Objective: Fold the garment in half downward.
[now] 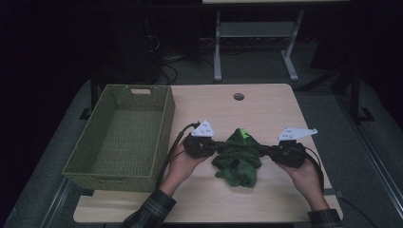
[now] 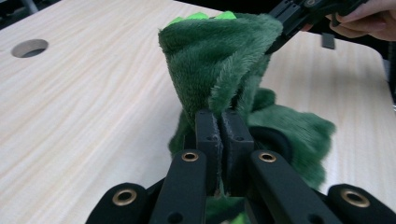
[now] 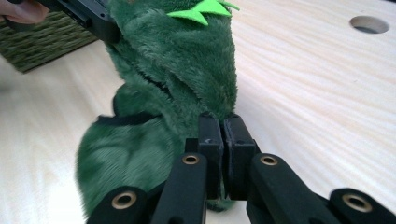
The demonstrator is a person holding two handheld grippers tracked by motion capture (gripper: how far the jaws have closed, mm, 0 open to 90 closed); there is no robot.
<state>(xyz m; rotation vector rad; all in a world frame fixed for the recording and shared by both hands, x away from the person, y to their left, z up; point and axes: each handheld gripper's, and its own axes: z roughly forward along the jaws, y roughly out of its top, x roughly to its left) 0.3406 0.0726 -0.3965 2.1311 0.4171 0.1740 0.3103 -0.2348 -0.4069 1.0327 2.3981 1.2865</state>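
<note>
Dark floor and table legs beyond my pale wood surface (image 1: 266,109) are hard to make out. On it I count one woven green basket (image 1: 123,137) at the left, one round hole (image 1: 239,96) at the far edge, and one green plush garment (image 1: 240,156) in the middle, bunched so its shape is unclear. My left gripper (image 1: 214,147) has its fingers clenched on one edge of the plush, my right gripper (image 1: 268,151) grips the opposite edge, lifting it partly off the wood. Bright green spikes (image 3: 205,9) top it. I read no writing anywhere.
</note>
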